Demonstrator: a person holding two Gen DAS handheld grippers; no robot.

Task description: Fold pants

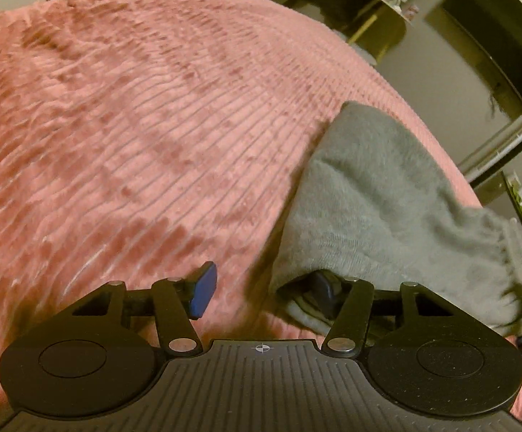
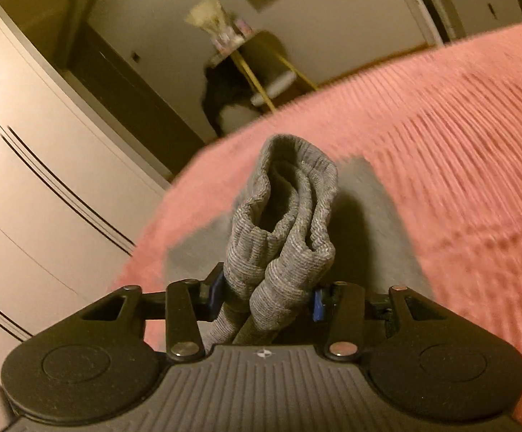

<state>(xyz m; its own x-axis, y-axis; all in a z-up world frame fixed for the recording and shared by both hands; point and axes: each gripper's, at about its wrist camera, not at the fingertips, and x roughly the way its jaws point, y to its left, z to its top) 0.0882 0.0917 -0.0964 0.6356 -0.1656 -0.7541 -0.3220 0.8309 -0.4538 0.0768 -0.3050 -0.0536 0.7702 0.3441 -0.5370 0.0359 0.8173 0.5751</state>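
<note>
Up close in the left wrist view, the left claw stands spread wide over a pink ribbed blanket that covers the bed. Its left finger shows a blue pad with nothing against it. The right finger is partly hidden under a fold of the grey pants, which drape over it from the right side; cloth touches that finger only, so the claw pinches nothing. The pants lie along the right part of the blanket, running from near the claw up toward the bed's far edge, with a blurred, gathered end at the far right. Beyond the bed, a small stand with yellow legs and a pale wall show dimly.

Over in the right wrist view, the right claw is pressed onto a bunched, ribbed cuff of the pants, the blue pads squeezing the thick roll from both sides. The gripped cuff rises upright above the fingers, its doubled edges curling open at the top. Below and behind it, more of the grey cloth lies flat on the pink blanket, near the bed's left edge. To the left stands a white wardrobe with dark seams between its doors, and farther back the yellow-legged stand sits against the wall, blurred.
</note>
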